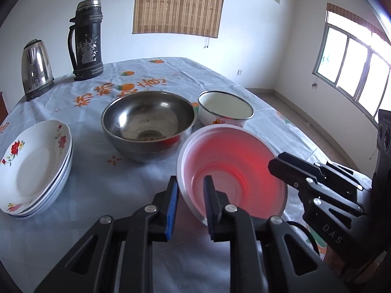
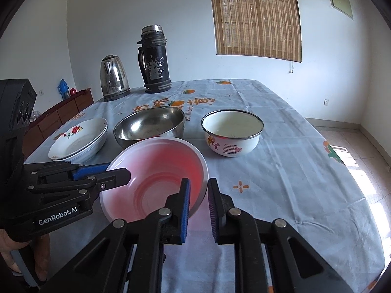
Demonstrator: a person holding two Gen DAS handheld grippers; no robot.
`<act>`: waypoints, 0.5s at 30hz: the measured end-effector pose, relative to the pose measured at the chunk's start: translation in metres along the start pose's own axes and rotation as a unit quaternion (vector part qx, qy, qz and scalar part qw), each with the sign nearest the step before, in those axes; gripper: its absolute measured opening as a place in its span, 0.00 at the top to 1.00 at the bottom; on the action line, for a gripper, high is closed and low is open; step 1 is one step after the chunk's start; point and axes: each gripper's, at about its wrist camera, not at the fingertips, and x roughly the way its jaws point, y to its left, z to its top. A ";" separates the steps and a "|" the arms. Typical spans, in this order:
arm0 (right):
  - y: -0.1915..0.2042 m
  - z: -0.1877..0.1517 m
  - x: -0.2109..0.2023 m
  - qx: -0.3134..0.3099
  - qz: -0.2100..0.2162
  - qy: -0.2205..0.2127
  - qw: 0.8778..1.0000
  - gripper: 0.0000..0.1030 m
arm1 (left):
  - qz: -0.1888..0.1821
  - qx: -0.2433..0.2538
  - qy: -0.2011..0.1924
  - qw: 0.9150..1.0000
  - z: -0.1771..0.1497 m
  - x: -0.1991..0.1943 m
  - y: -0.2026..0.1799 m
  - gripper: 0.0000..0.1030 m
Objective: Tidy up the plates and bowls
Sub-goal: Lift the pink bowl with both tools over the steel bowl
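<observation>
I am looking across a white-walled room with a bamboo blind (image 2: 256,17) at a table (image 2: 281,171) covered in a pale blue cloth printed with oranges. At its far end a steel electric kettle (image 2: 113,77) and a worn black thermos flask (image 2: 155,59) are standing side by side.

I am holding the red-tinted white plastic bowl (image 1: 232,168) tilted above the table's near part, just in front of the large stainless steel bowl (image 1: 147,124). My left tool (image 1: 189,202) is clamping the bowl's rim, one blue pad inside and one outside. My right tool (image 2: 198,207) is sitting at the opposite rim with its fingers straddling the wall; a gap is showing on the outer side, so I cannot tell whether it is gripping.

A stack of white floral plates (image 1: 34,166) is lying left of the steel bowl, and a white enamel bowl with a dark rim (image 2: 232,133) is standing to its right, apart from it.
</observation>
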 end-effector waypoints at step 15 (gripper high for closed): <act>0.003 0.018 -0.016 -0.002 0.008 -0.027 1.000 0.84 | 0.010 0.002 -0.024 1.000 0.021 -0.019 0.001 0.82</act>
